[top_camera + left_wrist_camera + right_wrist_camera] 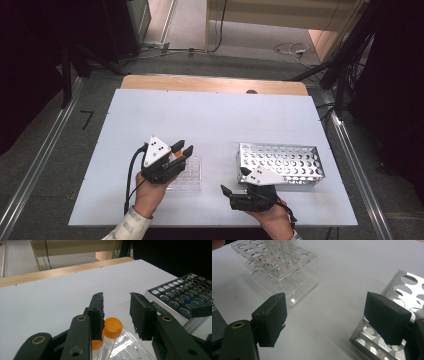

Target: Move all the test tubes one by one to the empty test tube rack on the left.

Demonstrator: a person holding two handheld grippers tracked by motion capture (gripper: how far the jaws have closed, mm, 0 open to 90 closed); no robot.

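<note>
Hovering with jaws apart and empty, the left gripper (116,312) sits over an orange-capped tube (111,333) in the clear rack (287,277).
Likely light, smooth and slippery plastic; grip it just under the cap. The right gripper (324,322), wide open and empty, waits beside the metal rack (280,164).

Two orange-capped tubes (112,326) are standing upright in a clear plastic rack (130,350), sitting just below and between the left fingers (96,312).
</note>
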